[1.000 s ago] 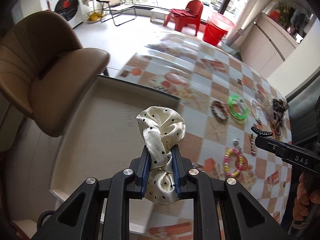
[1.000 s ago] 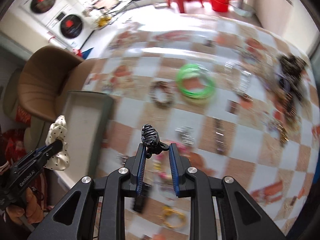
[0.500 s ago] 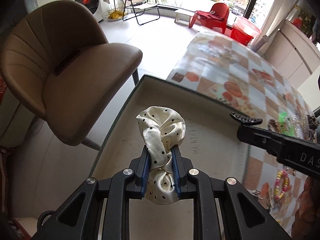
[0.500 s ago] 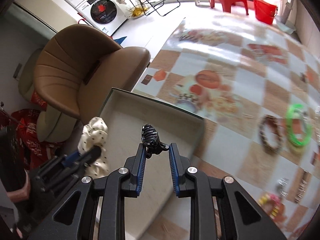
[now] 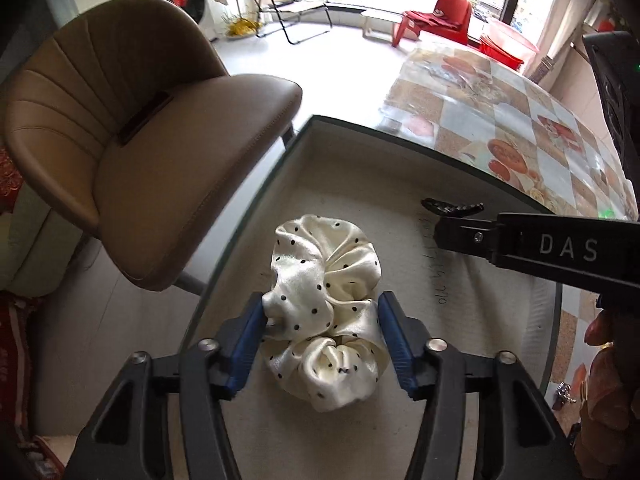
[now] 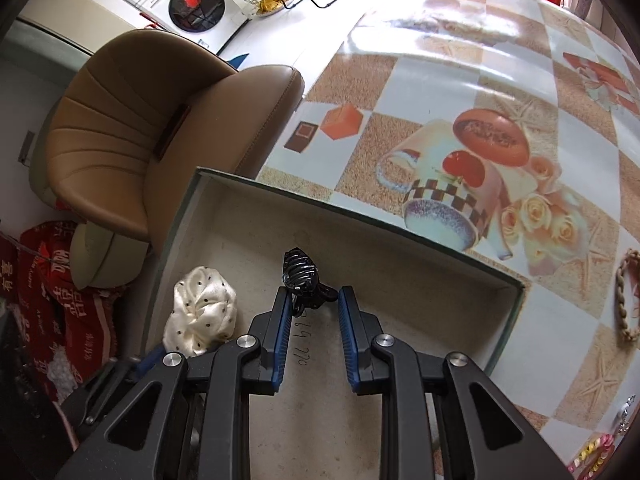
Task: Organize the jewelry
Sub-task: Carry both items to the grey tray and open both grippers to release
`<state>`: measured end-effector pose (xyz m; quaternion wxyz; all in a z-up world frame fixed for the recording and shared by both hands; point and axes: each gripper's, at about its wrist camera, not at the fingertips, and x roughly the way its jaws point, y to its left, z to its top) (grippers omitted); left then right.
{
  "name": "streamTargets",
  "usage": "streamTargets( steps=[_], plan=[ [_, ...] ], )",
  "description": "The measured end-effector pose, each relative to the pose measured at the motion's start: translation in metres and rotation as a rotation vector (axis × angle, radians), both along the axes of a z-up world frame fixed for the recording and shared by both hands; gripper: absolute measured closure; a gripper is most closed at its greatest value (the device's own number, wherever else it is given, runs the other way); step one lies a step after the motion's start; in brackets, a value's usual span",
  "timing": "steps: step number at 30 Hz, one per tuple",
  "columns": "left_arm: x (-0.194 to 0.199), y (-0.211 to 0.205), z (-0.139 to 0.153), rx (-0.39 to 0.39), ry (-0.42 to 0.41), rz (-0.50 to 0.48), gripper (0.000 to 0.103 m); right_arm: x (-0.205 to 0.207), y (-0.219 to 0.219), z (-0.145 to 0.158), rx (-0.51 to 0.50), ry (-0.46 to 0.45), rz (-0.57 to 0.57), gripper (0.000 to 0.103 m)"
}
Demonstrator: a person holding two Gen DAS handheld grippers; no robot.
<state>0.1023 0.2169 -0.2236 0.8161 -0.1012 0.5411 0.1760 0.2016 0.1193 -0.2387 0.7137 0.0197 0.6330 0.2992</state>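
Note:
A cream satin scrunchie with black dots (image 5: 324,312) lies in the shallow beige box (image 5: 360,168), between the spread fingers of my left gripper (image 5: 322,320), which is open around it. The scrunchie also shows in the right wrist view (image 6: 202,312). My right gripper (image 6: 312,300) holds a black claw hair clip (image 6: 302,278) by its handles, low over the box floor (image 6: 420,292). The clip tip shows in the left wrist view (image 5: 452,206).
The box sits at the table's left end on a checked patterned cloth (image 6: 460,92). A brown chair (image 5: 132,128) stands just left of the box. A braided bracelet (image 6: 626,296) lies to the right on the table; beads show at the lower right (image 6: 592,452).
Both grippers moved left from over the table to over the box and came down. The left jaws opened and the scrunchie now rests in the box. The right still holds the clip.

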Motion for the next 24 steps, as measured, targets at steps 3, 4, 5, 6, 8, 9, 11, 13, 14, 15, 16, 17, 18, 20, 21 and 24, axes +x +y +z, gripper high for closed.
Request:
streamTargets(
  steps=[3,4,5,6,8,9,11,13,14,15,16,17,18,20,21,24],
  plan=[
    [0.0,0.001,0.001,0.001,0.008,0.004,0.042,0.0,-0.001,0.0,0.003,0.008,-0.003,0.077],
    [0.0,0.002,0.001,0.002,0.01,0.006,0.042,0.001,-0.001,-0.001,0.007,0.011,-0.005,0.077],
    [-0.001,0.002,0.001,0.005,0.011,0.007,0.042,0.002,-0.002,0.0,0.009,0.015,-0.008,0.076],
    [-0.002,0.002,0.002,0.008,0.012,0.007,0.042,0.003,-0.003,0.001,0.012,0.018,-0.011,0.073],
    [-0.002,0.0,0.003,0.014,0.013,0.002,0.042,0.005,-0.005,0.003,0.018,0.022,-0.017,0.063],
    [-0.003,0.0,0.003,0.017,0.016,0.001,0.042,0.006,-0.007,0.004,0.015,0.019,-0.02,0.058],
    [-0.002,-0.001,0.002,0.02,0.019,0.001,0.042,0.008,-0.01,0.008,0.018,0.017,-0.026,0.057],
    [-0.002,-0.001,0.002,0.018,0.022,0.004,0.042,0.01,-0.017,0.011,0.029,0.022,-0.045,0.057],
    [-0.002,-0.001,0.002,0.017,0.023,0.007,0.042,0.01,-0.02,0.014,0.035,0.021,-0.051,0.057],
    [-0.003,-0.001,0.002,0.016,0.025,0.009,0.042,0.01,-0.023,0.018,0.041,0.02,-0.056,0.057],
    [-0.003,-0.001,0.002,0.014,0.03,0.011,0.026,0.009,-0.027,0.022,0.047,0.018,-0.06,0.057],
    [-0.005,-0.001,0.003,0.016,0.031,0.016,0.015,0.008,-0.031,0.026,0.053,0.016,-0.065,0.056],
    [-0.007,-0.001,0.005,0.024,0.022,0.024,0.005,0.007,-0.035,0.03,0.059,0.015,-0.072,0.055],
    [-0.01,-0.003,0.009,0.037,0.005,0.022,0.005,0.003,-0.044,0.036,0.072,0.018,-0.09,0.054],
    [-0.01,-0.004,0.01,0.038,0.008,0.015,0.005,0.001,-0.048,0.039,0.081,0.02,-0.1,0.053],
    [-0.011,-0.007,0.012,0.047,0.011,0.004,0.005,-0.006,-0.066,0.049,0.095,0.025,-0.131,0.053]
  ],
)
